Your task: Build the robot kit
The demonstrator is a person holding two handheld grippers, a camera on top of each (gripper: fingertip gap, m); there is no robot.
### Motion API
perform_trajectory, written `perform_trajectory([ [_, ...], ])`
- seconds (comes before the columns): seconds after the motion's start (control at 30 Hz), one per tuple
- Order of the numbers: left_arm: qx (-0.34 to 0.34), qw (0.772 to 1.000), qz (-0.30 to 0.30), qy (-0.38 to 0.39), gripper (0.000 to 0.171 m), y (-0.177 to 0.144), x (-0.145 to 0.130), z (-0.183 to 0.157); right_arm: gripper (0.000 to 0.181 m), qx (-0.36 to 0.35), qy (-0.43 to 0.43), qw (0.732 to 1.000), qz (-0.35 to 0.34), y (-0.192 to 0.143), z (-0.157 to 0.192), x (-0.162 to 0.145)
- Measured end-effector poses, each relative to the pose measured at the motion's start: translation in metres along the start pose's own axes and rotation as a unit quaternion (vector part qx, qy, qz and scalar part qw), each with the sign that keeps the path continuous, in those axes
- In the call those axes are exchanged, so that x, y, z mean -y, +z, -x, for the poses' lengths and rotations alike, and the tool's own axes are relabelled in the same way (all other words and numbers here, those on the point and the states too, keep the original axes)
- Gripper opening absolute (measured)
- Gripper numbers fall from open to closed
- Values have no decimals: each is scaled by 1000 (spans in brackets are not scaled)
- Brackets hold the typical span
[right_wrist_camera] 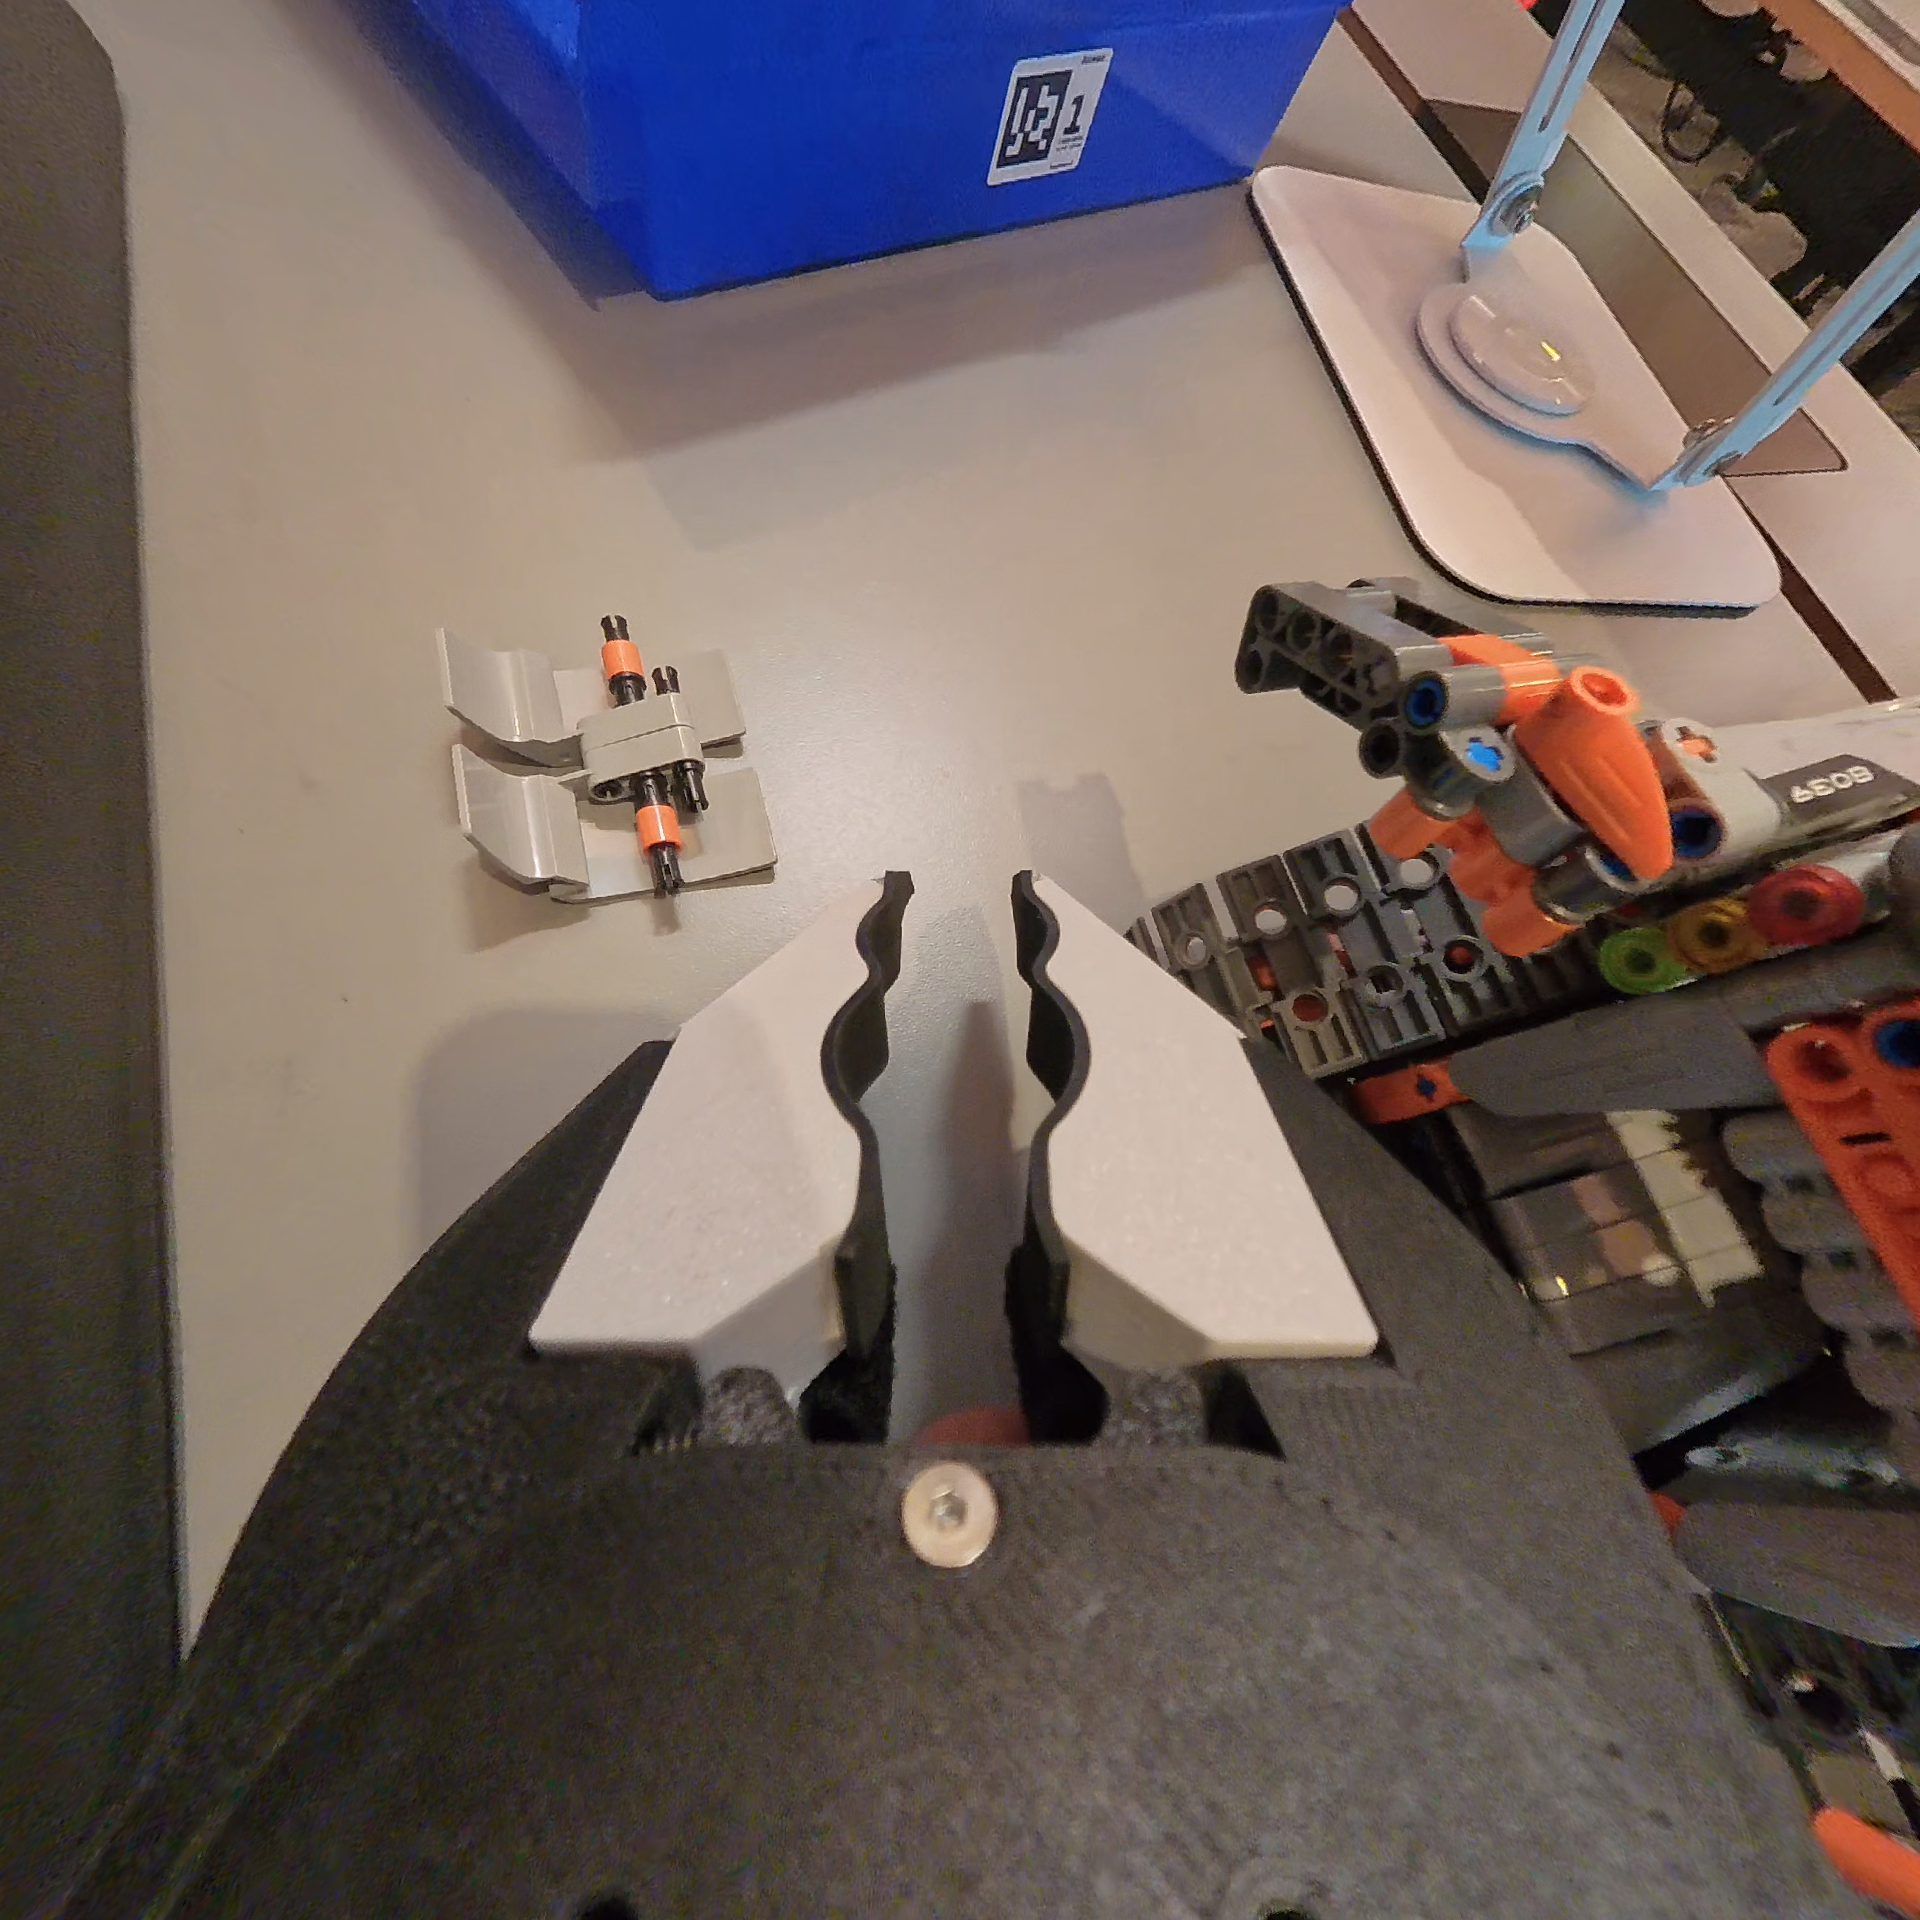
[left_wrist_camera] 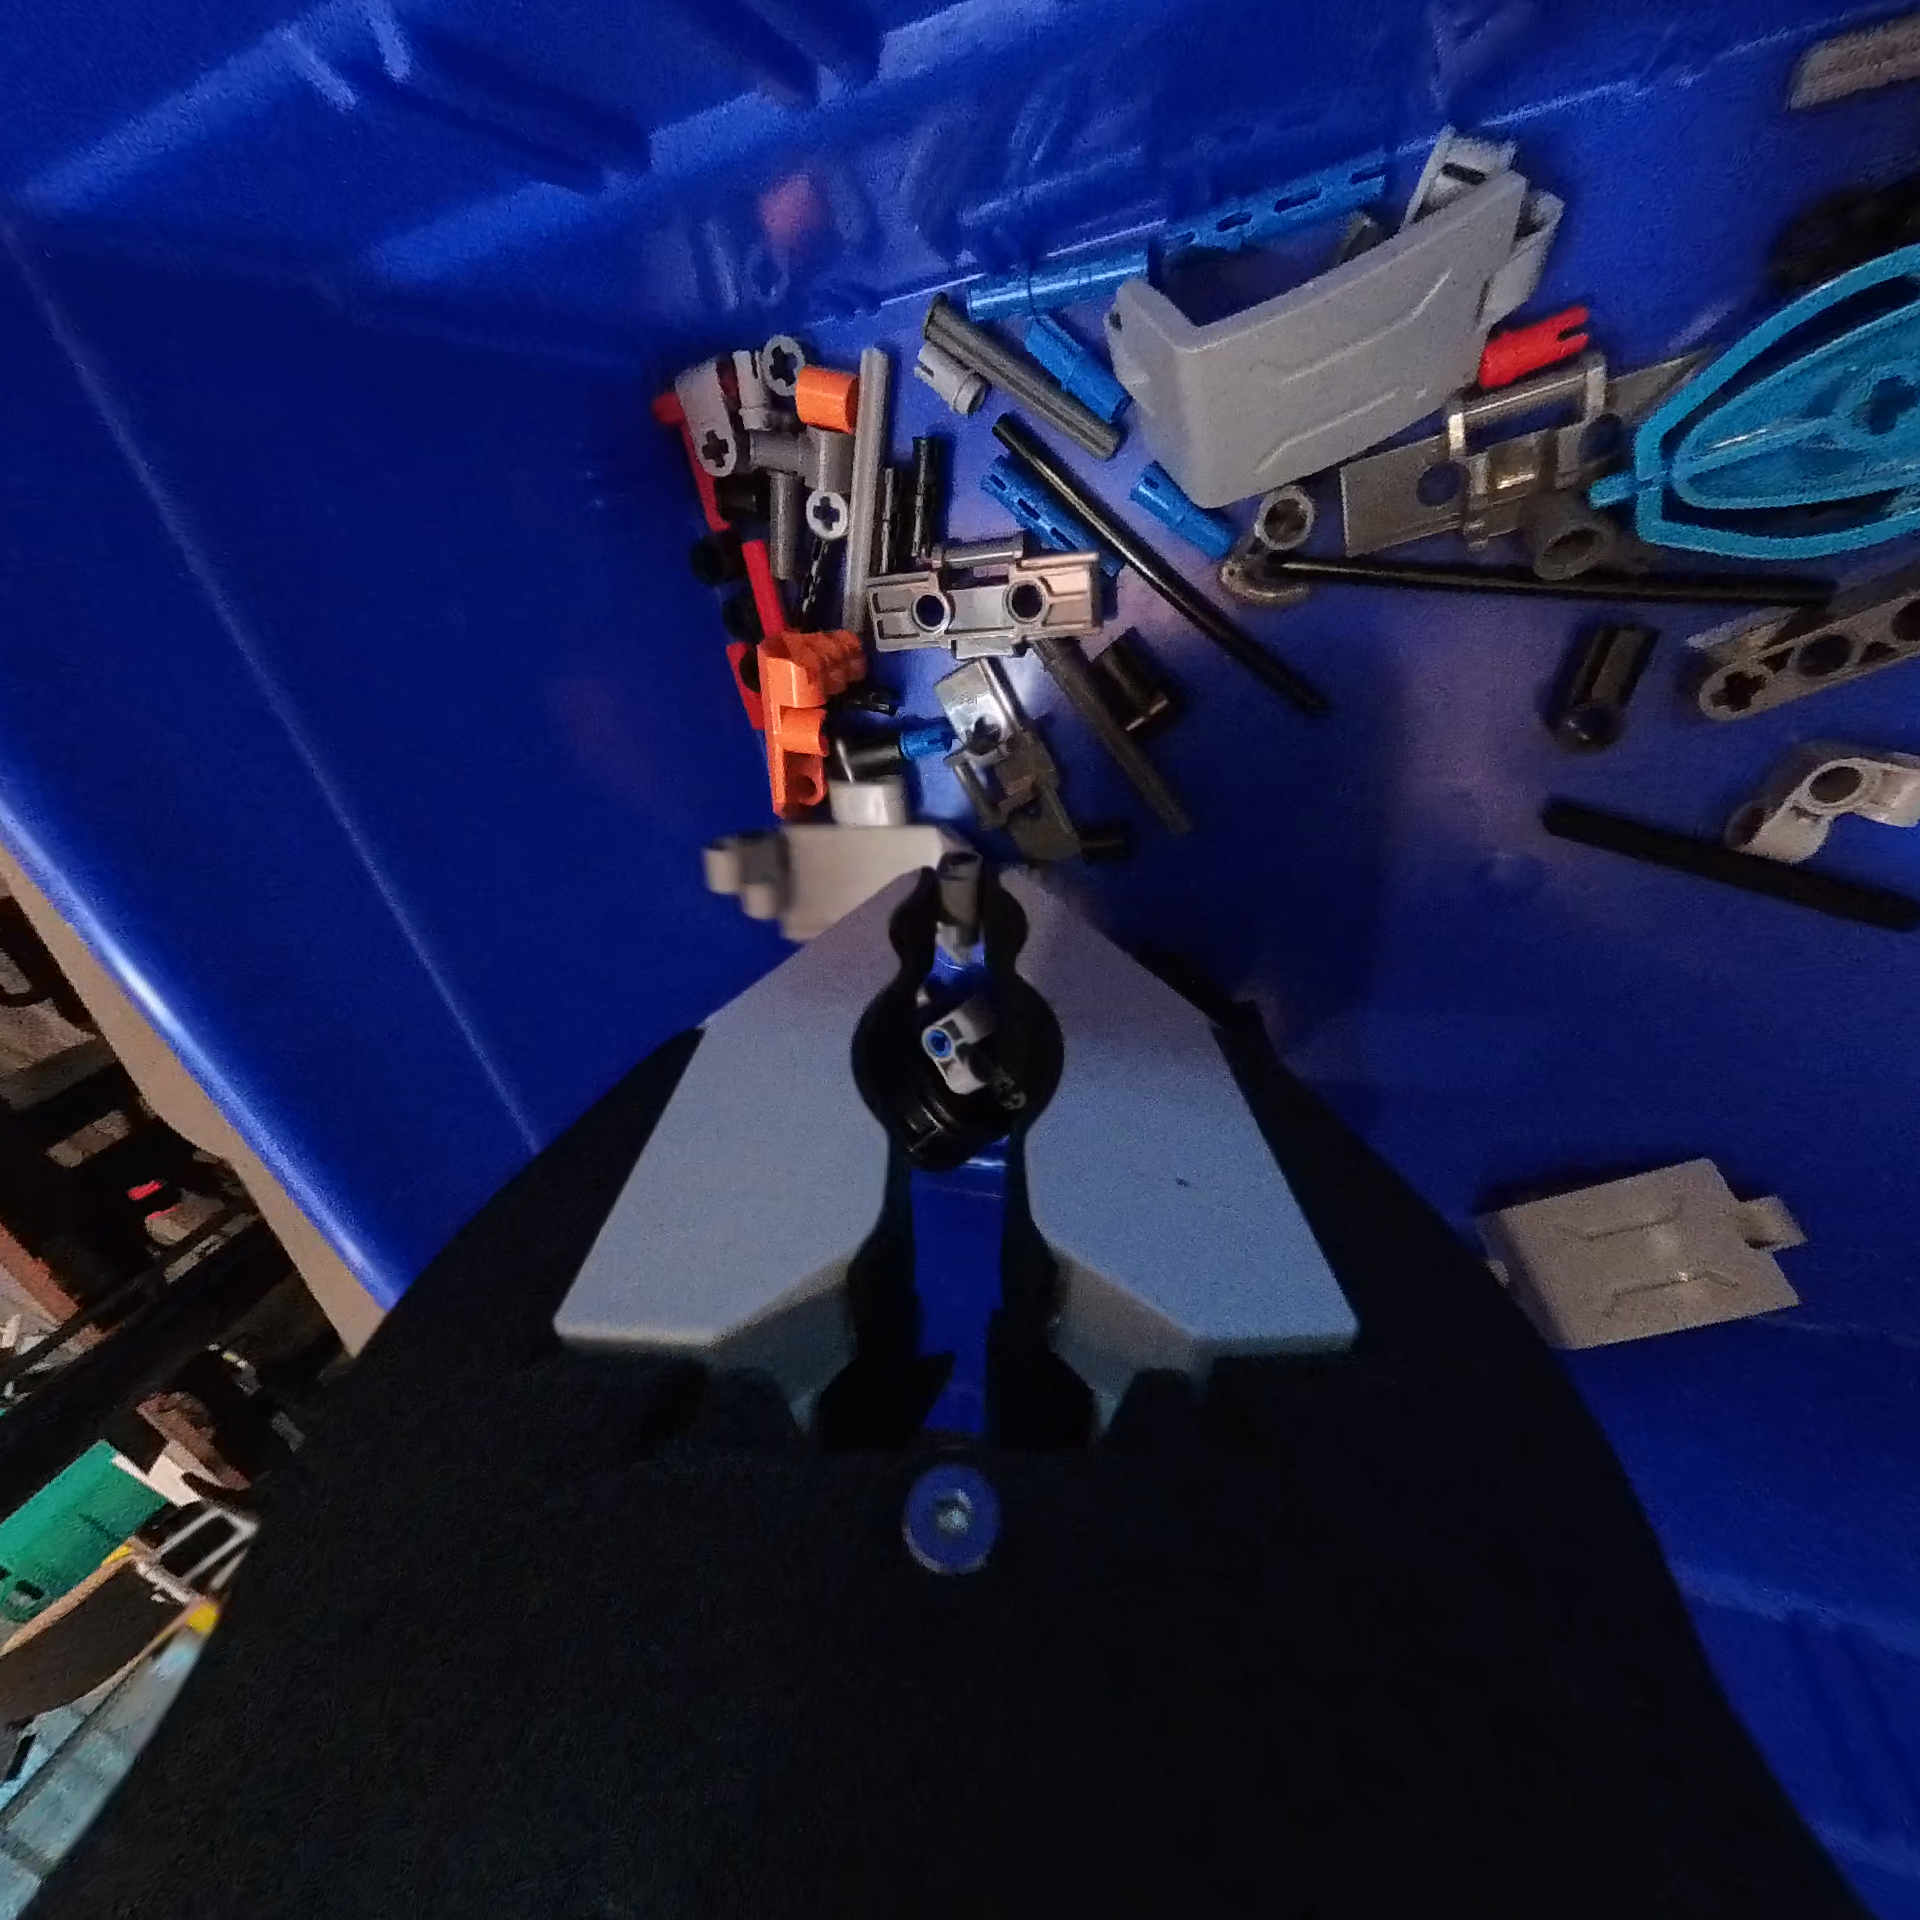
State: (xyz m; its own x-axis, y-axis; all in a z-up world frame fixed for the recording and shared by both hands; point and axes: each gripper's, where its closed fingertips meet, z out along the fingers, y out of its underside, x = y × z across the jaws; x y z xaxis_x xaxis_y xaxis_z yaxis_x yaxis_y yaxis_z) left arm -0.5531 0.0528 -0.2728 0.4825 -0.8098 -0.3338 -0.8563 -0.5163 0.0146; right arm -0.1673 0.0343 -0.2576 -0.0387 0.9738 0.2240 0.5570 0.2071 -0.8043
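Observation:
My left gripper (left_wrist_camera: 958,888) is down inside a blue bin (left_wrist_camera: 312,520), over its floor. Its jaws are nearly together around a small grey and black toy-brick part (left_wrist_camera: 956,1060) with a blue pin; a grey stub of it shows between the tips. A heap of loose parts (left_wrist_camera: 883,582), grey, black, red and orange, lies just ahead of the tips. My right gripper (right_wrist_camera: 961,883) is open and empty above a pale table (right_wrist_camera: 935,520). A small grey panel assembly (right_wrist_camera: 608,764) with orange bushes lies to its front left. A grey and orange tracked model (right_wrist_camera: 1538,883) stands close on its right.
In the bin, a large grey curved panel (left_wrist_camera: 1320,343), a teal shell (left_wrist_camera: 1808,436), black axles and a flat grey plate (left_wrist_camera: 1642,1252) lie to the right. On the table, the blue bin (right_wrist_camera: 831,135) stands ahead and a white stand base (right_wrist_camera: 1507,416) at the far right.

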Motion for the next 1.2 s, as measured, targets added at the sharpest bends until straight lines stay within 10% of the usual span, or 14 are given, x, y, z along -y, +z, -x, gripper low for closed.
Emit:
perform_trajectory([
  [0.37,5,986,-159,-49,6,-61,33,0,27,-20,-69,997,-20,-4,3,15],
  [0.7,-144,867,-470,-78,5,-197,145,-60,55,-172,-237,949,-118,-17,2,152],
  [0.9,-243,805,-538,-63,5,-239,198,-126,67,-252,-401,875,-98,11,-6,192],
  [1.03,-288,786,-542,-69,5,-247,209,-147,24,-255,-435,850,-149,16,5,208],
  [1.2,-330,758,-556,-87,6,-254,206,-149,22,-205,-416,873,-151,14,7,212],
])
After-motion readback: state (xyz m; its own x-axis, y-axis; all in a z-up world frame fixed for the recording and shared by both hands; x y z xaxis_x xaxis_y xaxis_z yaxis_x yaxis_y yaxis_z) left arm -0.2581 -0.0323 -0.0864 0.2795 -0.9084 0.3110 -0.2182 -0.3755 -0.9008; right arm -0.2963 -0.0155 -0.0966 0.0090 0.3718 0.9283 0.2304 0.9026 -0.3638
